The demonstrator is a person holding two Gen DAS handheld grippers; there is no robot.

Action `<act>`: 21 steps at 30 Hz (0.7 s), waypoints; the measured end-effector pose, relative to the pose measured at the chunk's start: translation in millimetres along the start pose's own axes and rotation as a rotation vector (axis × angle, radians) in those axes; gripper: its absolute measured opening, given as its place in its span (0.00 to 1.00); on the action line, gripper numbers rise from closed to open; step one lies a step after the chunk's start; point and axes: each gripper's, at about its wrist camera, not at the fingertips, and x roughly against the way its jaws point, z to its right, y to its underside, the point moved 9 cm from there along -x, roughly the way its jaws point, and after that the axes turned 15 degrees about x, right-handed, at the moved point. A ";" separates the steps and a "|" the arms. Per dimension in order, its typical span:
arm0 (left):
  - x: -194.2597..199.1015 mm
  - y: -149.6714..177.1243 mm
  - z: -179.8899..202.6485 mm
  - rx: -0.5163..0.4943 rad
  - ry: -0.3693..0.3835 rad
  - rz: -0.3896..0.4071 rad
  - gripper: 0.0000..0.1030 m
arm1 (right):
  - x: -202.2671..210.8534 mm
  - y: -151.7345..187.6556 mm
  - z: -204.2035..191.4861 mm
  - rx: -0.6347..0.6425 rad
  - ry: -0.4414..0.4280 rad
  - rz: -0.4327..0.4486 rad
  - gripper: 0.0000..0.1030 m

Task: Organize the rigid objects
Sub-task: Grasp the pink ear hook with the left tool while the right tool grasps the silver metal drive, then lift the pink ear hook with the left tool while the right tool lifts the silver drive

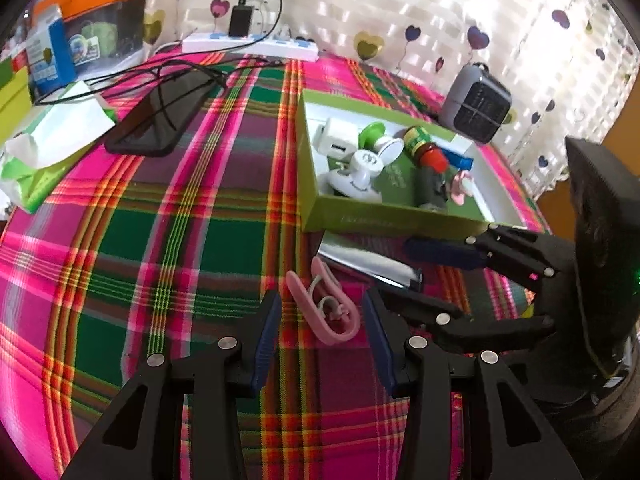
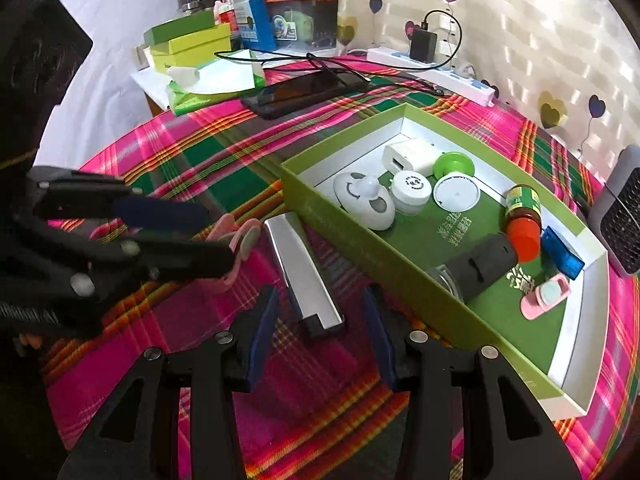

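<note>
A pink clip lies on the plaid cloth between the open jaws of my left gripper; it also shows in the right wrist view. A silver rectangular bar lies beside the green box, just ahead of my open right gripper. The box holds a white charger, a green cap, white round pieces, a red-capped bottle, a black cylinder, a blue piece and a pink clip. My right gripper shows in the left view and my left gripper in the right view.
A black phone with cables lies on the cloth at the back left. A white power strip with a black charger sits by the curtain. A grey heater stands behind the box. Green boxes, tissues and an orange-lidded tub crowd the far left.
</note>
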 end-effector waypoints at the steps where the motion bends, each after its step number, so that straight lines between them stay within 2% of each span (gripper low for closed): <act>1: -0.6 0.1 -0.7 0.001 -0.006 -0.001 0.40 | -0.2 0.2 0.2 -0.005 0.000 0.000 0.44; 8: -2.0 -1.9 -7.0 -0.004 -0.039 0.011 0.40 | 0.8 0.2 -2.5 -0.005 -0.004 0.009 0.43; 9: -2.3 -1.8 -8.4 -0.006 -0.045 0.010 0.40 | 1.0 0.1 -3.4 -0.003 -0.008 0.011 0.42; 11: -1.6 -2.6 -11.8 -0.006 -0.050 0.013 0.40 | 2.5 0.6 -4.8 -0.008 -0.014 0.015 0.31; 16: -0.3 -3.9 -16.7 -0.011 -0.051 0.015 0.40 | 7.4 4.4 -11.9 -0.023 -0.043 0.016 0.26; 21: -0.9 -5.8 -18.1 -0.026 -0.055 0.021 0.40 | 10.0 7.5 -15.6 -0.029 -0.043 0.004 0.26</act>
